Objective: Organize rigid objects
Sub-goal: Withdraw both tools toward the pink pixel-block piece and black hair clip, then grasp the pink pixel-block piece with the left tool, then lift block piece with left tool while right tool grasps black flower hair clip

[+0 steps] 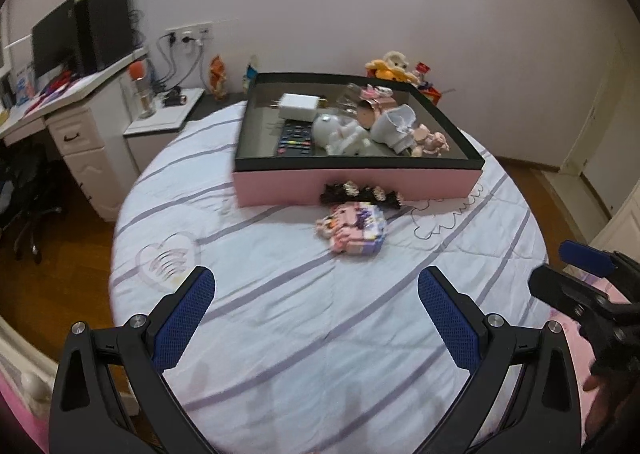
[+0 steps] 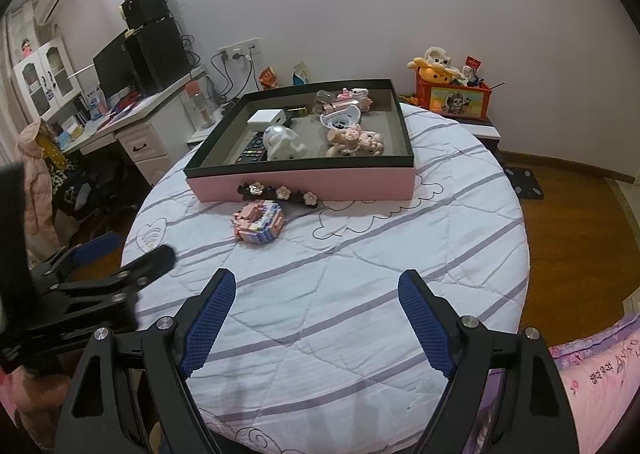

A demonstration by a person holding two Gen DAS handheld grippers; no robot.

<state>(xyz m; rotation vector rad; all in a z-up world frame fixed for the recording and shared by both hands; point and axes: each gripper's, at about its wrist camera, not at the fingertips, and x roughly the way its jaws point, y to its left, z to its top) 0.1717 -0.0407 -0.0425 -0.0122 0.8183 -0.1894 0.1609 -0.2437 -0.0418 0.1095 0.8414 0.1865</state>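
A pink box [image 1: 356,184] [image 2: 304,182] with a dark rim stands on the round bed. It holds a remote [image 1: 294,138] [image 2: 252,152], a white charger [image 1: 298,106] [image 2: 268,117], a white figure [image 1: 340,134] [image 2: 282,142] and pink toys [image 2: 354,140]. In front of the box lie a black flower hair clip [image 1: 362,192] [image 2: 276,192] and a pink block toy [image 1: 354,230] [image 2: 260,222]. My left gripper [image 1: 316,294] [image 2: 124,250] is open and empty, well short of the toy. My right gripper [image 2: 316,294] [image 1: 560,266] is open and empty too.
The white striped bedcover [image 1: 280,314] [image 2: 360,274] spreads around the box. A desk with a monitor [image 1: 54,42] [image 2: 114,66] stands at the left. A red toy bin [image 2: 454,98] sits at the back right. Wood floor [image 2: 576,222] lies to the right.
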